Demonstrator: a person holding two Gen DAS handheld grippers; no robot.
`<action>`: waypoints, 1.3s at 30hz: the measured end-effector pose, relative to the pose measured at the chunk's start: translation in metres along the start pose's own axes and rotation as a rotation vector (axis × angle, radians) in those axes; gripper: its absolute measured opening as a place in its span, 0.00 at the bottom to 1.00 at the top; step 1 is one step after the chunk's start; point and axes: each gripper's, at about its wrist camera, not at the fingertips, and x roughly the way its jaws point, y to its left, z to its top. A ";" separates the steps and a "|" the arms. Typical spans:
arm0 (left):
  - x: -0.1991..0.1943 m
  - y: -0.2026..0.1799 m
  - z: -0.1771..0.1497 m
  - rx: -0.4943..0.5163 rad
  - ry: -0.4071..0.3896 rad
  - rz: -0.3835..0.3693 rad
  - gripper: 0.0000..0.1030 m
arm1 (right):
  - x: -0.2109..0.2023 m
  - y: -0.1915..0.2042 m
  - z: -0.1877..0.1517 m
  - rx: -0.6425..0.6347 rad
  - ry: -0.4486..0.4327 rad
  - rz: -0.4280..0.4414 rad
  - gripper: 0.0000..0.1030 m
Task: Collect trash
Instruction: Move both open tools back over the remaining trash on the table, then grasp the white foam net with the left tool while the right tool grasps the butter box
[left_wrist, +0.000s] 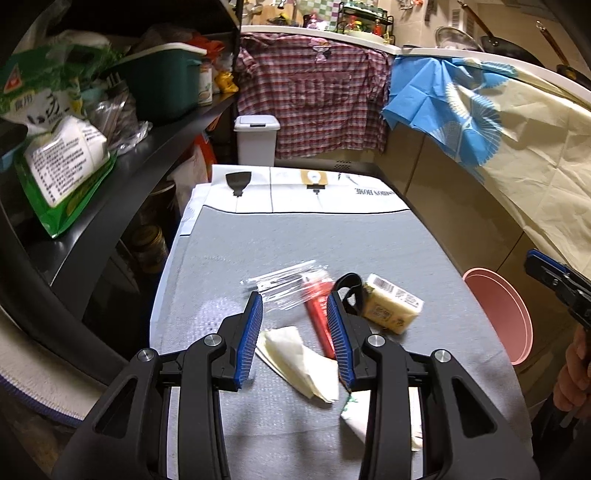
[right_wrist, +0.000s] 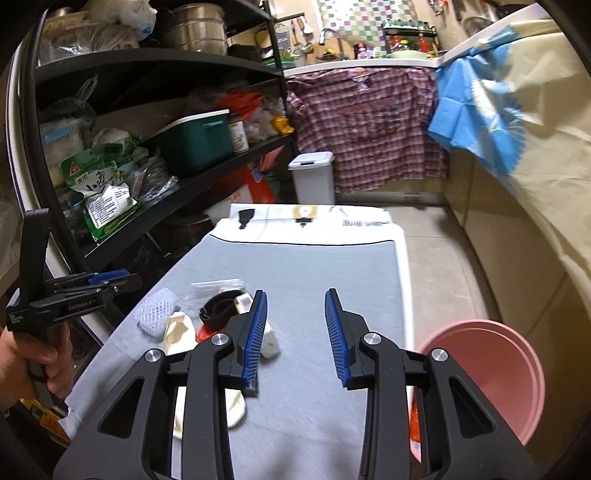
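**Both grippers spread over trash on grey-covered table**

The left gripper (left_wrist: 294, 306) is held spread above the near half of the table (left_wrist: 280, 236), nothing pinched — a red wrapper (left_wrist: 318, 321) and part of a clear plastic bag (left_wrist: 284, 282) are seen between its fingers, a folded white tissue (left_wrist: 295, 354) just below them. A black ring-shaped piece (left_wrist: 351, 291) lies just right of the right finger, touching a yellow barcoded box (left_wrist: 391, 308). More white paper (left_wrist: 356, 417) is partly hidden under the gripper body near the table's near edge.

The right gripper (right_wrist: 295, 314) is also spread, empty, over bare grey cover toward the table's right edge. In the right wrist view the trash is clustered by the left edge: white foam netting (right_wrist: 157, 308), crumpled white paper (right_wrist: 179, 332), the black ring-shaped piece (right_wrist: 218, 308), the clear plastic bag (right_wrist: 218, 286).

A pink bucket (right_wrist: 491, 365) stands on the floor just beside the table's right edge. A small white lidded bin (right_wrist: 312, 177) is seen beyond the far edge — well apart from the trash. Black shelving (right_wrist: 155, 66) runs along the left side.
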 end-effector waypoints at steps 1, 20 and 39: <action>0.002 0.003 0.000 -0.005 0.003 0.000 0.35 | 0.009 0.004 0.001 0.000 0.005 0.012 0.32; 0.050 0.052 -0.021 -0.110 0.122 0.074 0.38 | 0.102 0.022 -0.024 -0.030 0.176 0.094 0.35; 0.081 0.059 -0.034 -0.100 0.239 0.104 0.22 | 0.132 0.028 -0.038 -0.076 0.276 0.099 0.29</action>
